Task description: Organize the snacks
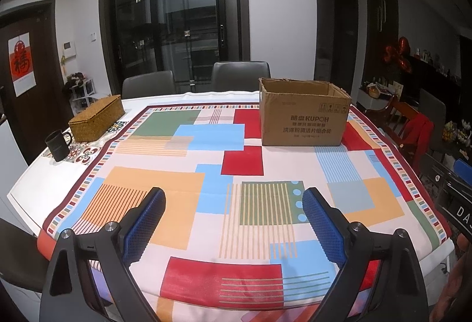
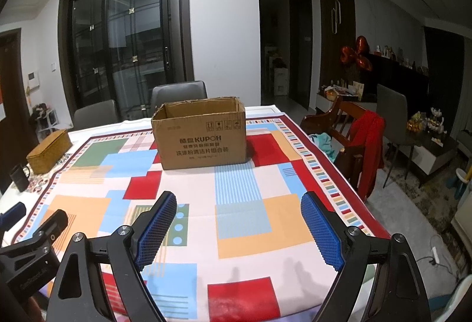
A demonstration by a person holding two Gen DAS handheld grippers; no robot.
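Both views are evenly lit by ceiling spotlights, which glare as white dots in the dark glass sliding door point(image 1: 177, 12) at 12 o'clock. Soft shadows fall on the patterned cloth-covered surface point(image 2: 250, 233) towards 6 o'clock. Fisheye bending and black vignetting mark the corners; detail stays sharp.

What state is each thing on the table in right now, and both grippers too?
Cardboard box: upright, top open, inside hidden.
Wicker box: lid shut, at the table's left edge.
Black mug: upright, beside the wicker box.
Left gripper: open, empty, above the tablecloth.
Right gripper: open, empty.
Snacks: none visible.
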